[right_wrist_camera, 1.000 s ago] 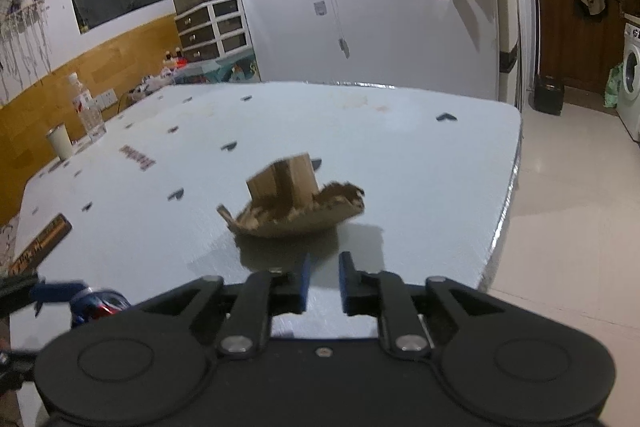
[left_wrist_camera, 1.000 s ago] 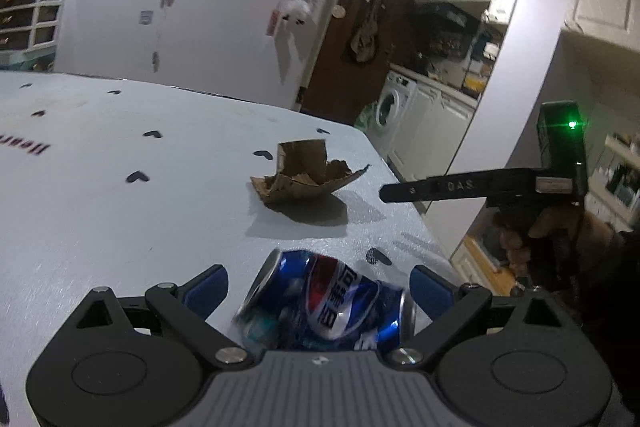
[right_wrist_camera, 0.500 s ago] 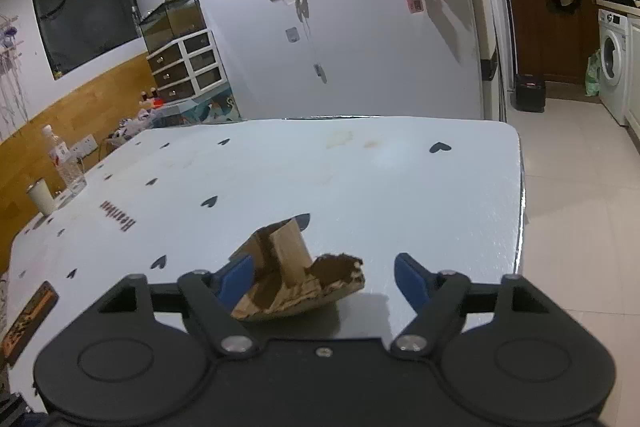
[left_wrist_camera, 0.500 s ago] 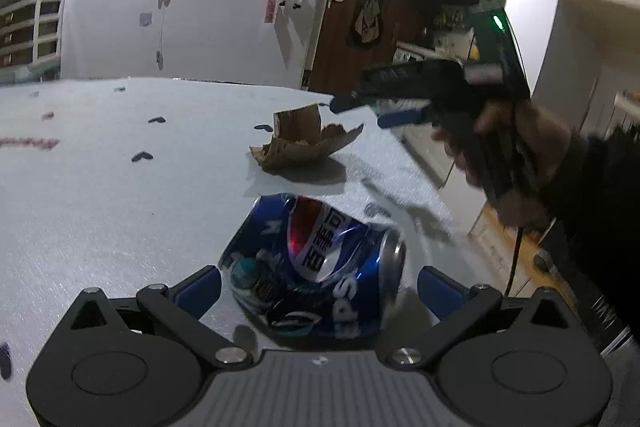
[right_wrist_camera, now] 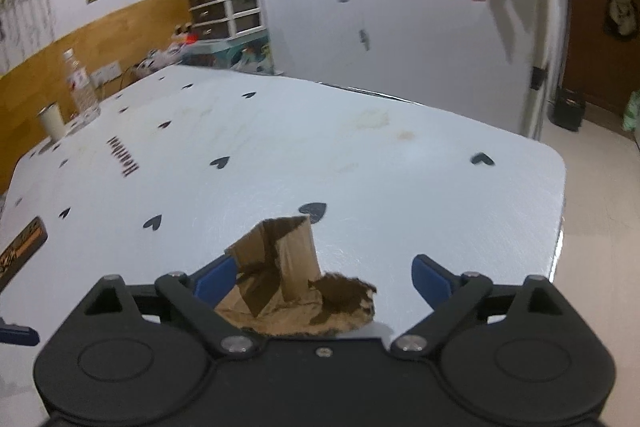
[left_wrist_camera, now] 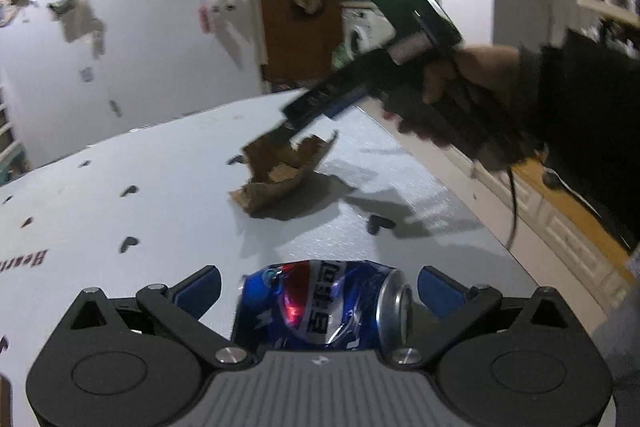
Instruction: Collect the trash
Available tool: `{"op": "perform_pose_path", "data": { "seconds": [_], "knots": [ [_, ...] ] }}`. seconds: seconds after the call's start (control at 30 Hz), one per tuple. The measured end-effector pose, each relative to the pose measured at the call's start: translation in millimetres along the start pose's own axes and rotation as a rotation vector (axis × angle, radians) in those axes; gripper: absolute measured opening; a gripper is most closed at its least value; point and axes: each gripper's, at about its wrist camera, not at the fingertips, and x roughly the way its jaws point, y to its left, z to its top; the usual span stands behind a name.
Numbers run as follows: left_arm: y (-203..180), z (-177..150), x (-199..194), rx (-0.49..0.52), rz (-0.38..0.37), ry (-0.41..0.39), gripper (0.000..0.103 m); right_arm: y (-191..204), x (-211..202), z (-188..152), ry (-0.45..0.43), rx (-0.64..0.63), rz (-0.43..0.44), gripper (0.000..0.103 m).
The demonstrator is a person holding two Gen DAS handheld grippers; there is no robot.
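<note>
Both tongs spread wide, each now straddling its piece of trash.

At our left tongs, 6 o'clock, the crushed blue Pepsi can lies ungripped on the white heart-dotted bench; at 12, our right tongs, shut a second ago, have opened around the torn brown cardboard scrap. We judge both grasps imminent.

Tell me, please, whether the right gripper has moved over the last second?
Yes. The right gripper closed in on the torn cardboard, which sat ahead of it near the table's edge; its jaws now open around it.
</note>
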Motion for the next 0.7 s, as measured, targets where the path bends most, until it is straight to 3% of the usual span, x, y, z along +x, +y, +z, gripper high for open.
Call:
{"op": "perform_pose_path", "data": {
  "seconds": [0.17, 0.37, 0.57, 0.7],
  "knots": [
    [5, 3, 9, 0.013, -0.065, 0.055, 0.101, 12, -8, 3, -0.009, -0.223, 0.120, 0.102],
    [9, 5, 13, -0.005, -0.096, 0.073, 0.087, 30, -12, -4, 0.028, -0.443, 0.191, 0.103],
    [10, 8, 14, 0.003, -0.104, 0.088, 0.087, 44, -2, -10, 0.078, -0.578, 0.188, 0.103],
    [7, 12, 17, 0.012, -0.098, 0.107, 0.088, 52, 15, -11, 0.118, -0.650, 0.128, 0.103]
  ]
}}
